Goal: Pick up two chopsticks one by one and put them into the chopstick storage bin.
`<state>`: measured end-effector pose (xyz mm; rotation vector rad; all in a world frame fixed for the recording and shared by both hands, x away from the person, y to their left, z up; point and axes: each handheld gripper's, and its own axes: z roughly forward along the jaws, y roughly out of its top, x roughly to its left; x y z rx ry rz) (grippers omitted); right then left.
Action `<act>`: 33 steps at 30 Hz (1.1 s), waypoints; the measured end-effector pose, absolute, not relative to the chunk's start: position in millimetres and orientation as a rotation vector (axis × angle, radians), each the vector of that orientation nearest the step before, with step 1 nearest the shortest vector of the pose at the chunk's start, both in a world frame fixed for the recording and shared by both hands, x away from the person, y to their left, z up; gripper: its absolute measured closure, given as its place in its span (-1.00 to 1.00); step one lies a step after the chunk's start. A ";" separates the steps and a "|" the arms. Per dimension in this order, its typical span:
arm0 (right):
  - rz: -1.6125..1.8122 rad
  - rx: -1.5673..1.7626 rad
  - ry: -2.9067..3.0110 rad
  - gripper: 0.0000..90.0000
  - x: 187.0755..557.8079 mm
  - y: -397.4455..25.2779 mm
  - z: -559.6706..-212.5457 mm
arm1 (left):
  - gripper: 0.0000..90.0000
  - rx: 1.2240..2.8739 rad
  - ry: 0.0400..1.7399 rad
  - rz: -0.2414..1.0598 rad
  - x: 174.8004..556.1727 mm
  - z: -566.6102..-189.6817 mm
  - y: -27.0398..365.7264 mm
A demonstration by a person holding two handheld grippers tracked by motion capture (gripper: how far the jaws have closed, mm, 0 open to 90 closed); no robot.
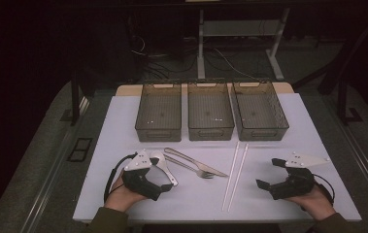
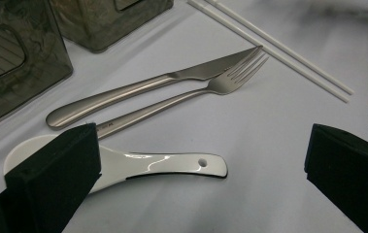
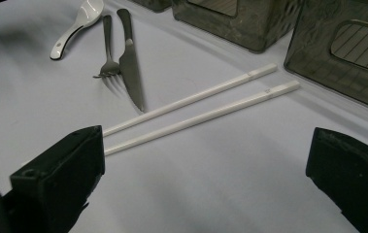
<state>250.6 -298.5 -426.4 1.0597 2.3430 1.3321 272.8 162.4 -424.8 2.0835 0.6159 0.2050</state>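
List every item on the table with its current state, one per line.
Left gripper: open, beside spoon.
Right gripper: open, holding nothing.
Spoon: lying flat, not gripped.
Knife: flat beside fork.
Fork: flat.
Chopsticks: lying side by side.
Three bins: empty.

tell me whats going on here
A person holds a gripper in each hand over a white table. The left gripper, jaws open, sits by the white spoon; the right gripper, also open, is near the white chopsticks. A knife and fork lie between. Three bins behind look empty.
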 end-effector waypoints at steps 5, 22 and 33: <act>1.337 1.066 2.342 -0.98 250.5 -298.5 -425.8 | -1.00 2.078 0.623 0.206 272.6 -424.3 164.7; 1.307 1.095 2.379 -0.98 253.8 -282.9 -417.3 | -1.00 2.071 0.628 0.209 271.5 -423.6 168.8; 1.249 1.154 2.395 -0.76 272.3 -271.7 -421.5 | -1.00 2.063 0.638 0.212 271.5 -423.0 168.4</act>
